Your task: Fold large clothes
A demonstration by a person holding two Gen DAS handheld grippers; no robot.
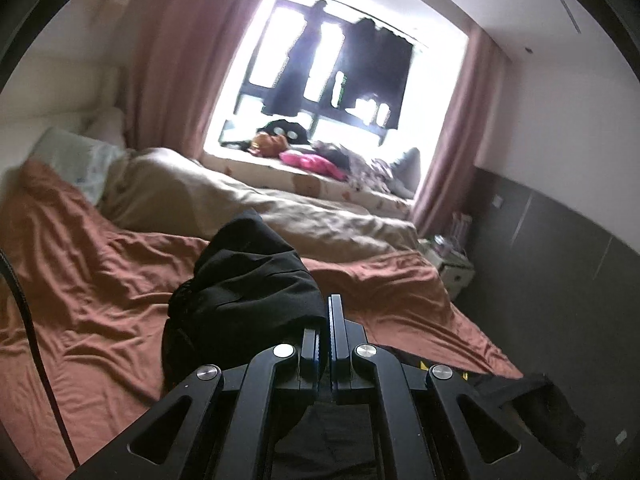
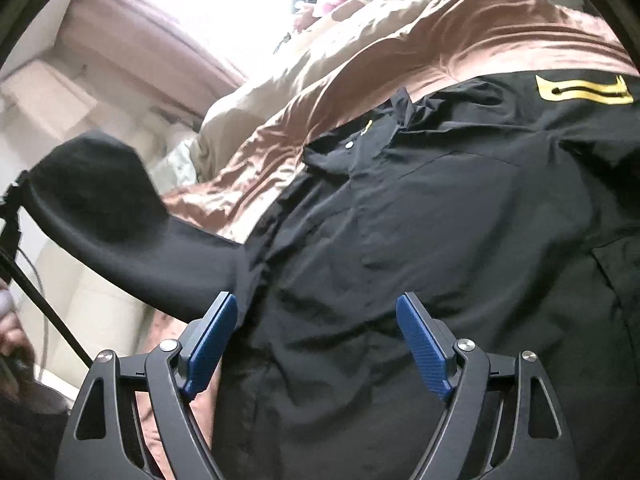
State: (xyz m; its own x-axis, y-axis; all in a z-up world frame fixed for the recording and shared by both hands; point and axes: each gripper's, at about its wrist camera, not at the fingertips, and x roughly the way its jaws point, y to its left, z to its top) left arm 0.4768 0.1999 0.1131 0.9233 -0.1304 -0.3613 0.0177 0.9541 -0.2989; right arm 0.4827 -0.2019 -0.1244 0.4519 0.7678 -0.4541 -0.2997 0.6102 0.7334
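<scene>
Left fingers (image 1: 330,316) clamp the black shirt (image 2: 440,240); bedsheet (image 1: 100,280) lies bare beyond.

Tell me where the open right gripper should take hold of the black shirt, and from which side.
Take the black shirt at its near edge under the right gripper, coming from above: the cloth lies flat on the rust sheet, so only an edge or pinched-up fold probably fits between the pads.

Left wrist view looks across the bed (image 1: 100,264) toward the window (image 1: 340,68); right hovers close over it.
</scene>
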